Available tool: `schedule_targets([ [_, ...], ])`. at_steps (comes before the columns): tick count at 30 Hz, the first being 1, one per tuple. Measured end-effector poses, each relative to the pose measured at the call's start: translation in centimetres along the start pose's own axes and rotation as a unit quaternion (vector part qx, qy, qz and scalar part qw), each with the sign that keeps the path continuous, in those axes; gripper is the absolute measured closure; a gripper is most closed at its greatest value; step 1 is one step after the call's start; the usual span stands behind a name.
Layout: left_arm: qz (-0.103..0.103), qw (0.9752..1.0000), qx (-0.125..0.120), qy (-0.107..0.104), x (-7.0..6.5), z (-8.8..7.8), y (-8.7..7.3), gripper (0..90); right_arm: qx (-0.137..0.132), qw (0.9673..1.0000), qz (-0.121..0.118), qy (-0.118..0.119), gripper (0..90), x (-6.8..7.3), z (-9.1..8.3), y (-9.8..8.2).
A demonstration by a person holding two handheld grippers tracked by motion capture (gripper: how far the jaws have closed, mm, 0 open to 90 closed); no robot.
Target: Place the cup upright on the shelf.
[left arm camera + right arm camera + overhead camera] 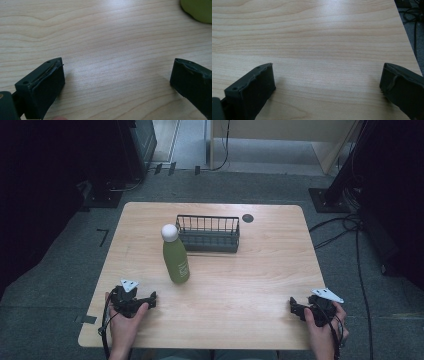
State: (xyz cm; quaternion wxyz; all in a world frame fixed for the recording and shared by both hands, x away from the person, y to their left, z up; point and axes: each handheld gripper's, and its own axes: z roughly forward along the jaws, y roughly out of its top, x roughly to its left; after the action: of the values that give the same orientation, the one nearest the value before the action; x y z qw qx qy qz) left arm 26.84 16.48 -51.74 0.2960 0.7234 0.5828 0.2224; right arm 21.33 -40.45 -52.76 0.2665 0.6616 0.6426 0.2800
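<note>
Both tongs (134, 302) (306, 310) gape wide on the table (260, 270); bottle (175, 255) upright.

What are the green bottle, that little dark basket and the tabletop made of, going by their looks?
Green bottle: probably painted metal, matt olive body, with a smooth white cap, perhaps plastic.
Basket: thin dark wire bars above a solid lower band, likely coated metal.
Tabletop: pale wood grain with a soft sheen; it could be laminate or real wood, the look leaves that open.
</note>
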Motion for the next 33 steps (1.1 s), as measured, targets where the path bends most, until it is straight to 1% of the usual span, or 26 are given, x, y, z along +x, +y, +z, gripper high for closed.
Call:
schedule_targets([
  [1, -0.007, 1.0, -0.004, -0.003, 0.1, -0.1, 0.0, 0.0, 0.0, 1.0, 0.0, 0.0, 0.0, 0.0, 0.0, 0.0],
  [2, -0.007, 1.0, -0.004, -0.003, 0.1, -0.1, 0.0, 0.0, 0.0, 1.0, 0.0, 0.0, 0.0, 0.0, 0.0, 0.0],
  [3, -0.008, 0.9999, -0.005, 0.004, 0.2, -0.2, 0.0, 0.0, 0.001, 1.0, 0.002, -0.002, 0.0, 0.0, 0.0, 0.0],
  [5, -0.007, 0.9999, -0.01, 0.008, 0.2, -0.5, -0.1, 0.0, 0.0, 1.0, 0.003, -0.003, 0.0, 0.0, 0.0, 0.0],
  [6, -0.002, 0.9998, -0.014, 0.011, 0.3, -0.9, 0.0, 0.0, 0.0, 1.0, 0.003, -0.003, 0.0, 0.0, 0.0, 0.0],
  [8, -0.003, 0.9996, -0.024, 0.012, 0.3, -1.5, 0.2, 0.0, 0.0, 1.0, 0.003, -0.003, 0.0, 0.0, 0.0, 0.0],
  [9, -0.003, 0.9996, -0.024, 0.012, 0.3, -1.5, 0.2, 0.0, 0.0, 1.0, 0.003, -0.003, 0.0, 0.0, 0.0, 0.0],
  [10, 0.0, 0.9995, -0.033, 0.006, 0.2, -2.1, 0.6, 0.0, 0.0, 1.0, 0.003, -0.003, 0.0, 0.0, 0.0, 0.0],
  [12, -0.002, 0.999, -0.045, -0.002, 0.1, -2.7, 1.0, 0.0, 0.0, 1.0, 0.003, -0.003, 0.0, 0.0, 0.0, 0.0],
  [13, -0.002, 0.999, -0.045, -0.002, 0.1, -2.7, 1.0, 0.0, 0.0, 1.0, 0.003, -0.003, 0.0, 0.0, 0.0, 0.0],
  [14, -0.003, 0.9985, -0.054, -0.012, -0.2, -3.1, 1.5, 0.0, 0.0, 1.0, 0.003, -0.003, 0.0, 0.0, 0.0, 0.0],
  [17, 0.005, 0.9978, -0.06, -0.026, -0.8, -3.6, 2.5, 0.0, 0.0, 1.0, 0.003, -0.003, 0.0, 0.0, 0.0, 0.0],
  [18, 0.007, 0.9973, -0.066, -0.03, -1.1, -3.8, 2.8, 0.0, 0.0, 1.0, 0.003, -0.003, 0.0, 0.0, 0.0, 0.0],
  [19, 0.007, 0.9973, -0.066, -0.03, -1.1, -3.8, 2.8, 0.0, 0.0, 1.0, 0.003, -0.003, 0.0, 0.0, 0.0, 0.0],
  [20, 0.016, 0.9965, -0.074, -0.035, -1.7, -4.3, 3.4, 0.0, 0.0, 1.0, 0.004, -0.003, 0.0, 0.0, 0.0, 0.0],
  [21, 0.016, 0.9965, -0.074, -0.035, -1.7, -4.3, 3.4, 0.0, 0.0, 1.0, 0.004, -0.003, 0.0, 0.0, 0.0, 0.0],
  [22, 0.024, 0.9957, -0.081, -0.038, -2.2, -4.6, 3.9, 0.0, 0.0, 1.0, 0.003, -0.003, 0.0, 0.0, 0.0, 0.0],
  [24, 0.028, 0.9949, -0.087, -0.042, -2.6, -4.8, 4.4, 0.0, 0.001, 1.0, 0.003, -0.003, 0.0, 0.0, 0.0, 0.0],
  [25, 0.028, 0.9949, -0.087, -0.042, -2.6, -4.8, 4.4, 0.0, 0.001, 1.0, 0.003, -0.003, 0.0, 0.0, 0.0, 0.0],
  [26, 0.029, 0.9944, -0.09, -0.048, -3.0, -4.8, 4.8, 0.0, 0.0, 1.0, 0.004, -0.003, 0.0, 0.0, 0.0, 0.0],
  [28, 0.031, 0.9942, -0.091, -0.049, -3.2, -4.7, 5.0, 0.0, 0.0, 1.0, 0.003, -0.003, 0.0, 0.0, 0.0, 0.0],
  [29, 0.035, 0.9939, -0.093, -0.049, -3.4, -4.7, 5.2, 0.0, 0.0, 1.0, 0.003, -0.003, 0.0, 0.0, 0.0, 0.0],
  [33, 0.041, 0.9926, -0.099, -0.057, -4.3, -4.5, 5.9, 0.0, 0.0, 1.0, 0.003, -0.003, 0.0, 0.0, 0.0, 0.0],
])
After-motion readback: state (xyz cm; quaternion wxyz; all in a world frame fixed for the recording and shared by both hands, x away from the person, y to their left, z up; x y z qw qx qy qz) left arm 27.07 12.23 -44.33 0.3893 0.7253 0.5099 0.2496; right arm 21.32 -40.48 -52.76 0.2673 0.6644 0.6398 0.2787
